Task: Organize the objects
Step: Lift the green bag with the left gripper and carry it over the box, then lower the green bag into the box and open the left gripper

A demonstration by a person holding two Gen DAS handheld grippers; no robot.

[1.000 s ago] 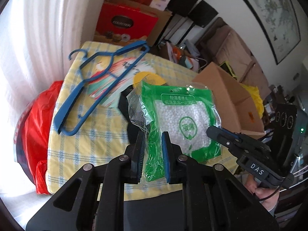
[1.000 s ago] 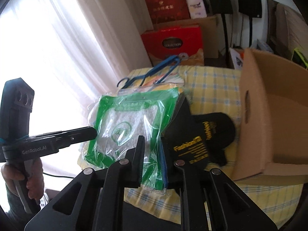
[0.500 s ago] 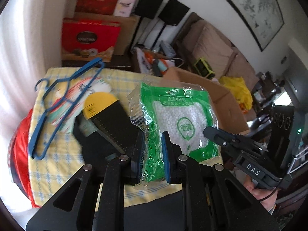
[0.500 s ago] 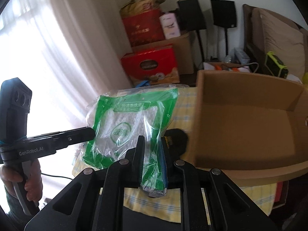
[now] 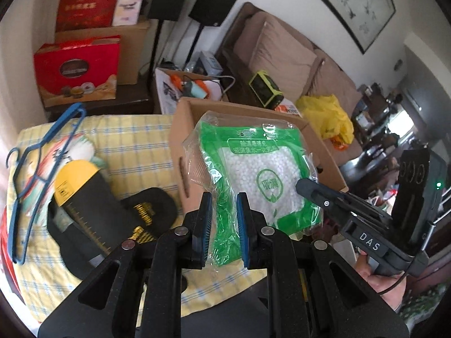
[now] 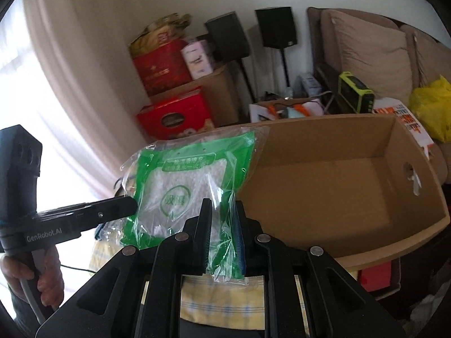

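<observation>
Both sets of jaws are nearly closed, each pinching a lower edge of the same green packet (image 5: 262, 174); the left gripper (image 5: 224, 225) clamps the crinkled clear-and-green film at the packet's bottom left corner, and the right gripper (image 6: 222, 231) nips the film at its bottom right corner, so the packet hangs between the two tools, clear of the cloth; in the left wrist view the right gripper (image 5: 303, 184) comes in from 3 o'clock, its black tip touching the packet's right side, with a hand (image 5: 380, 278) wrapped round its handle; in the right wrist view the left gripper (image 6: 132, 205) enters from 9 o'clock, held by a hand (image 6: 33, 276) at the lower left; the packet is a clear bag with a green border and white beads inside, held upright in front of the cardboard box (image 6: 338, 186), which sits at 2 o'clock from the right gripper with its open top showing a bare brown floor; in the left wrist view the same box (image 5: 186, 152) stands just behind the packet, at 12 o'clock; on the yellow checked cloth (image 5: 135, 146) at 9 o'clock lie a black cap (image 5: 149, 208), a black and yellow comb-like tool (image 5: 76, 197) and a blue hanger (image 5: 31, 169), well apart from the packet
</observation>
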